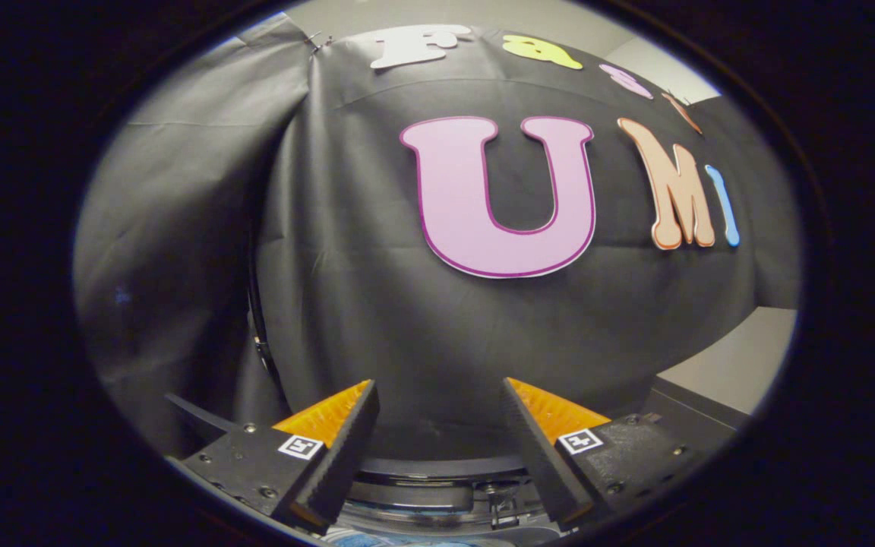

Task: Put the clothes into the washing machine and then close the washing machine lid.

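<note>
The booth's black cloth wall (346, 289) rises straight ahead, beyond the fingers. Low down, just ahead of and between the fingers, lies the dark curved rim of the washing machine (445, 467). The claw (437, 425) stands open, its orange-backed fingers (331, 414) spread apart and holding nothing. A sliver of blue clothes (377, 539) shows beneath them.

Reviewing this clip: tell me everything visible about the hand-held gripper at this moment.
The hand-held gripper shows two wedge-shaped fingers with ribbed orange outer faces and dark, textured inner pads. Each sits on a black, screw-fastened block bearing a small square black-and-white marker. The fingers stand wide apart, open, with nothing between them and nothing touching the pads. They point toward the black cloth wall; below the gap between them lies the dark, round rim of the washing machine, and a bit of blue shows lower still.
</note>
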The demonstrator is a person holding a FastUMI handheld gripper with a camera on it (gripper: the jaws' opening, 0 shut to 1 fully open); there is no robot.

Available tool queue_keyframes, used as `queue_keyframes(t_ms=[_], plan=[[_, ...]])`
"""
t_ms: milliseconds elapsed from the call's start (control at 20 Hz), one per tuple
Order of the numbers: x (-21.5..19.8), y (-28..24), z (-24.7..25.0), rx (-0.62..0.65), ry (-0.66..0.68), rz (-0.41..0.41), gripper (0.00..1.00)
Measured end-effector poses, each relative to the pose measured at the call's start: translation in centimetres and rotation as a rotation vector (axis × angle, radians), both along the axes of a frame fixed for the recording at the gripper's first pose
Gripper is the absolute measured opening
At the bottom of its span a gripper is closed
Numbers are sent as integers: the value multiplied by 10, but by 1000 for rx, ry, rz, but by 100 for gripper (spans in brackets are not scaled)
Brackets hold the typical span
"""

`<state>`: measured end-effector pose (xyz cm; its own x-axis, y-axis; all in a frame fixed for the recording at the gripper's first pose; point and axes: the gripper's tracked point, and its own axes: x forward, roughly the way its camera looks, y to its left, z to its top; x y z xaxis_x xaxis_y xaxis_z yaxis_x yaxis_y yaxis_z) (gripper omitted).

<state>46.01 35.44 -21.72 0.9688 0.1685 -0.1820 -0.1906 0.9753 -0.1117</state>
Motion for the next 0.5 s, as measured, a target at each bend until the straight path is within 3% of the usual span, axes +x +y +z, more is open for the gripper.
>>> queue_keyframes(t_ms=[500], plan=[[-1,-2,7,8,-35,1,97]])
